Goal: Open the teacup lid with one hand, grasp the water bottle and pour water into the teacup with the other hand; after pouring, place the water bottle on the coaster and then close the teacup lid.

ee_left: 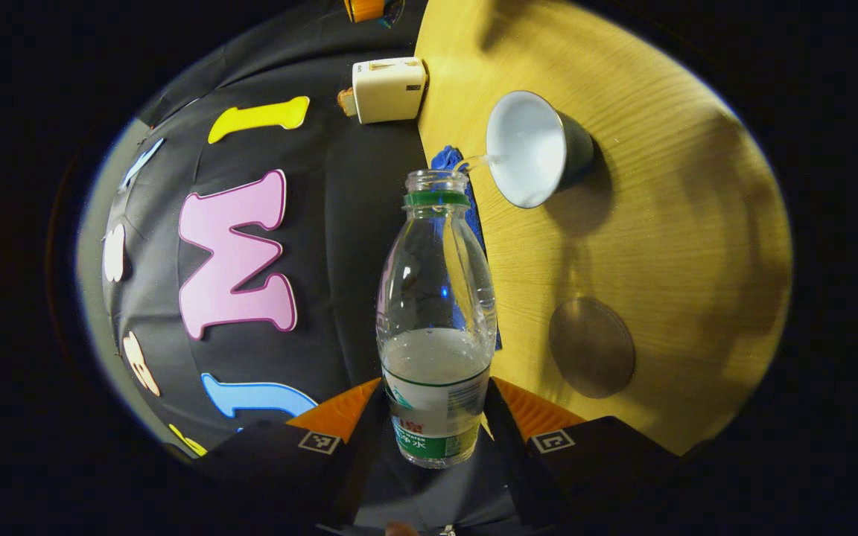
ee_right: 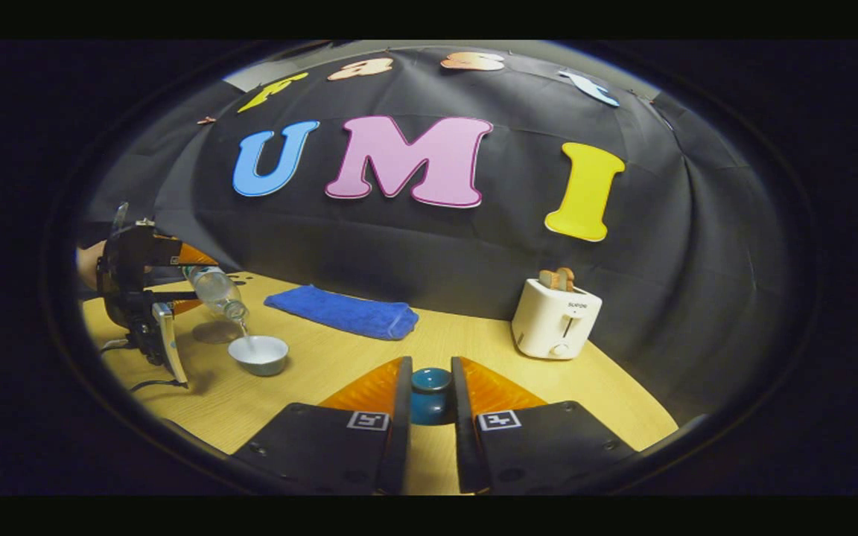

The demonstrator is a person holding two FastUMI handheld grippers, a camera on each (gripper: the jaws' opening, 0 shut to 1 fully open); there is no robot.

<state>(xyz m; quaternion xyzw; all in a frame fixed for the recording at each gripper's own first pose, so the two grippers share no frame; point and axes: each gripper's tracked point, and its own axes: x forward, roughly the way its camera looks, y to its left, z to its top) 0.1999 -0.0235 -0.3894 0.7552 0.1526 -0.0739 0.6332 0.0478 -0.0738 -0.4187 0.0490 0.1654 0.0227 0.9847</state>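
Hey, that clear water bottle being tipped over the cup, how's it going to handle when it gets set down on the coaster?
The water bottle looks thin, clear plastic, so the left gripper fingers may dent it. It seems under half full, so probably light. Tall, narrow and uncapped, it may tip or spill on the coaster.

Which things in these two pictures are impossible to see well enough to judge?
- Water level in the white-lined teacup: right gripper view, too small.
- Base of the clear plastic water bottle: left gripper view, hidden between the left gripper fingers.
- Blue ceramic lid: right gripper view, sides covered by the right gripper fingers.
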